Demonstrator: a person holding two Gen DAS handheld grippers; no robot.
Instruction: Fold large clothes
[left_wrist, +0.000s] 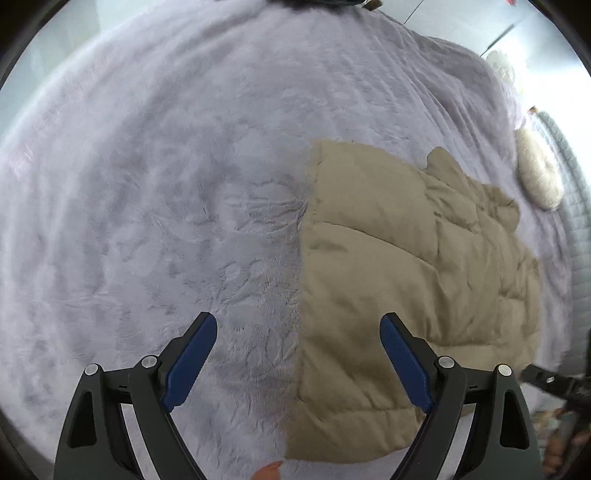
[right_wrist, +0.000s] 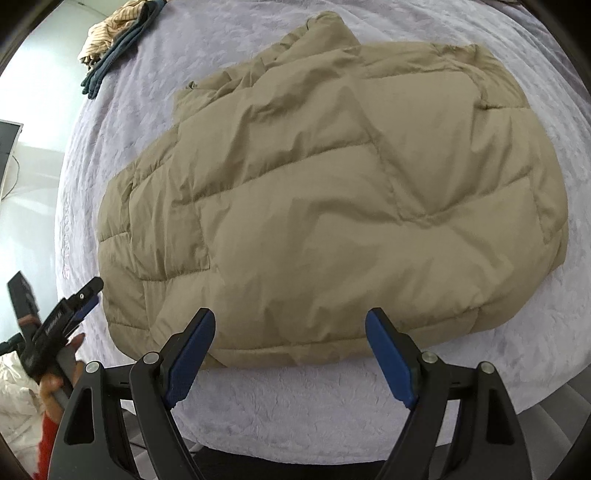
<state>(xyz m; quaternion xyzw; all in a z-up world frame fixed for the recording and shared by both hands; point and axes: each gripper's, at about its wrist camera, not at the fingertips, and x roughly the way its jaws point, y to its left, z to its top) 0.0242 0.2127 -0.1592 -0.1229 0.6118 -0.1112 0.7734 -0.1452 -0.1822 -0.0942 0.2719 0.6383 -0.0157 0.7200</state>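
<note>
Left gripper (left_wrist: 298, 360) and right gripper (right_wrist: 290, 356) hover, jaws spread, empty, over half-folded tan puffer jacket (right_wrist: 332, 206); next likely pinch near hem, fold over

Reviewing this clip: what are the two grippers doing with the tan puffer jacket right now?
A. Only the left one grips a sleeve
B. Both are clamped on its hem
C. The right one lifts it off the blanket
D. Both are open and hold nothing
D: the left gripper and right gripper both show spread jaws with nothing between them, and the tan puffer jacket lies flat on the lilac blanket.
</note>
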